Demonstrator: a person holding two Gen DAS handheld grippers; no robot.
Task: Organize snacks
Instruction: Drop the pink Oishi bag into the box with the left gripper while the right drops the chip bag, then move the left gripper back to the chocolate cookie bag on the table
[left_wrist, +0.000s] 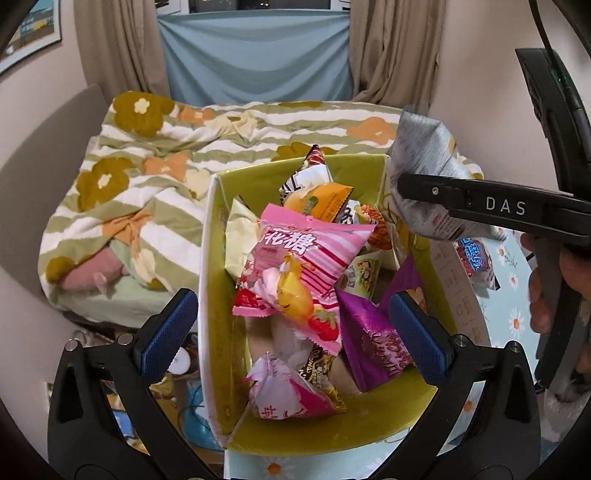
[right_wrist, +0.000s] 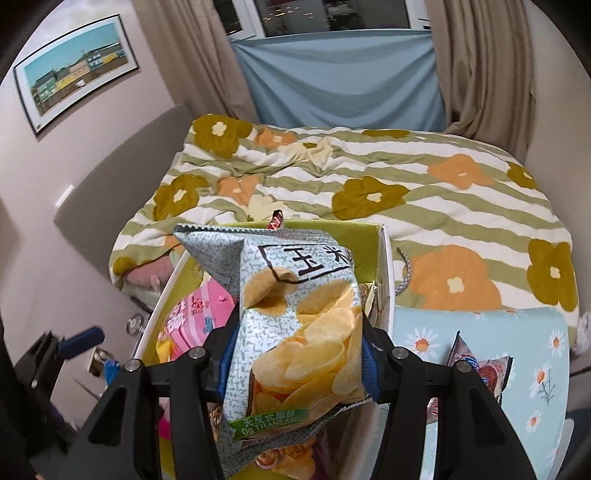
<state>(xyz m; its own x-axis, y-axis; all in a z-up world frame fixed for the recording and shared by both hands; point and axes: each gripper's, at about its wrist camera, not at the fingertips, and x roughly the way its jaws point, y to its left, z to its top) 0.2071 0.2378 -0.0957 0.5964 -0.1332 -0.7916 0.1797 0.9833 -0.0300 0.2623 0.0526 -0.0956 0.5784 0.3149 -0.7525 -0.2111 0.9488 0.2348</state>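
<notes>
A green-lined box (left_wrist: 369, 432) holds several snack packets, with a pink marshmallow bag (left_wrist: 299, 254) on top and a purple packet (left_wrist: 373, 339) beside it. My left gripper (left_wrist: 291, 332) is open and empty, its blue pads straddling the box's near end. My right gripper (right_wrist: 299, 354) is shut on a grey corn chip bag (right_wrist: 295, 332) and holds it over the box (right_wrist: 384, 266). From the left wrist view the chip bag (left_wrist: 421, 166) hangs at the box's right rim. One more packet (right_wrist: 484, 369) lies on the table to the right.
The box stands on a light blue daisy-print tablecloth (right_wrist: 517, 339). Behind it is a bed with a green striped flower blanket (right_wrist: 369, 184). Curtains and a blue cloth (right_wrist: 340, 74) hang at the back. Clutter lies on the floor to the left (left_wrist: 184, 398).
</notes>
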